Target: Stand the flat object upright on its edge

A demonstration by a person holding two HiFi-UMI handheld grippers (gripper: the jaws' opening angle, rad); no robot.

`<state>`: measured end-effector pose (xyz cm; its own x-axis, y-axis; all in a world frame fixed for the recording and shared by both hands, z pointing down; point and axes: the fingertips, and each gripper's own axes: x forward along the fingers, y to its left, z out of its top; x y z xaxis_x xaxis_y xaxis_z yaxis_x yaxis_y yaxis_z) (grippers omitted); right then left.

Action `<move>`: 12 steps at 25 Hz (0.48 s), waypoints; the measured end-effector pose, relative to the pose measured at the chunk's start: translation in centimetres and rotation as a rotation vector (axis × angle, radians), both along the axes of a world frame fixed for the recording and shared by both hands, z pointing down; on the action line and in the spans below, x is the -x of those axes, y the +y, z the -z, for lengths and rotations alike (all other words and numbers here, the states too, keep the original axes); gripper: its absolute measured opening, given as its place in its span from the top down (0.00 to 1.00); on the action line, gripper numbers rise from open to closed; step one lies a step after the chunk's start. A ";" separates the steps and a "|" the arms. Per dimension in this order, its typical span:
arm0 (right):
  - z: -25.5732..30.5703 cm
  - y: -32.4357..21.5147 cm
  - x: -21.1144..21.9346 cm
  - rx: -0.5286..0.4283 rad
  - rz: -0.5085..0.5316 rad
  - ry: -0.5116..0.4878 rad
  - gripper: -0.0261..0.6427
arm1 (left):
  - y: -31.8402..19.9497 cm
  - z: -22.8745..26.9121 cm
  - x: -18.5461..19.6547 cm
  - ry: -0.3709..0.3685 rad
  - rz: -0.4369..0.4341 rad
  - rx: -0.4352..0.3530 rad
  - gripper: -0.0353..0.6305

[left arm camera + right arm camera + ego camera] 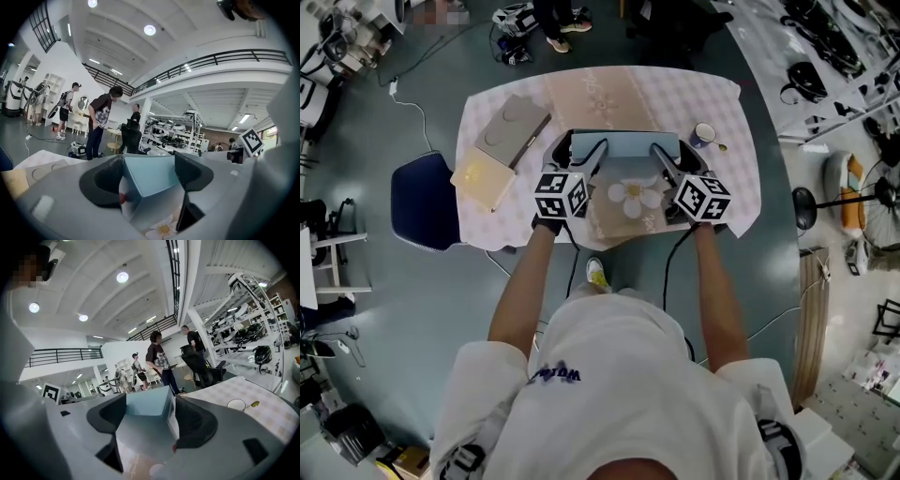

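Note:
A flat light-blue box [624,146] stands upright on its long edge on the checked tablecloth [712,103], across the middle of the table. My left gripper [577,149] is shut on the box's left end, and my right gripper [673,154] on its right end. In the left gripper view the box [155,182] fills the gap of the left gripper [150,175], a corner turned toward the camera. Seen from the right gripper view, the box [145,408] spans the right gripper [150,418] from pad to pad.
A grey flat case [514,127] and a pale yellow box [486,178] lie at the table's left. A cup [704,135] with a spoon sits at the right. A flower print [636,197] marks the cloth near me. A blue chair [422,202] stands left of the table. People [99,123] stand behind.

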<state>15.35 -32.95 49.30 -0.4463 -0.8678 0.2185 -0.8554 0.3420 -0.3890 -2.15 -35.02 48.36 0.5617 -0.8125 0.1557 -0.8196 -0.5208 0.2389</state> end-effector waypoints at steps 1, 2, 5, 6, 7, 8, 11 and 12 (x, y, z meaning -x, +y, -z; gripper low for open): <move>0.0 -0.3 0.0 0.003 -0.002 -0.004 0.47 | -0.3 0.0 0.0 0.004 0.001 0.005 0.42; 0.0 -0.5 0.0 0.005 -0.003 -0.007 0.47 | -0.6 0.0 0.0 0.008 0.002 0.009 0.42; 0.1 -1.5 -0.1 0.016 -0.009 -0.024 0.47 | -1.6 0.1 0.0 0.015 0.003 0.026 0.42; 0.0 -1.8 -0.1 0.020 -0.010 -0.032 0.47 | -1.9 0.1 0.0 0.016 0.004 0.032 0.42; 0.0 -2.0 -0.1 0.023 -0.012 -0.038 0.47 | -2.2 0.1 0.0 0.017 0.004 0.037 0.42; 0.0 -2.2 -0.1 0.024 -0.012 -0.041 0.47 | -2.3 0.1 0.0 0.018 0.004 0.040 0.42; 0.0 -2.3 -0.2 0.030 -0.006 -0.053 0.47 | -2.4 0.1 -0.2 0.019 -0.001 0.042 0.42; -0.1 -2.3 -0.3 0.040 0.001 -0.062 0.46 | -2.4 0.2 -0.2 0.019 -0.005 0.040 0.42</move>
<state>15.61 -35.27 49.36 -0.4608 -0.8585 0.2251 -0.8289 0.3257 -0.4547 -1.95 -37.38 48.19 0.5691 -0.8028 0.1775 -0.8119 -0.5147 0.2755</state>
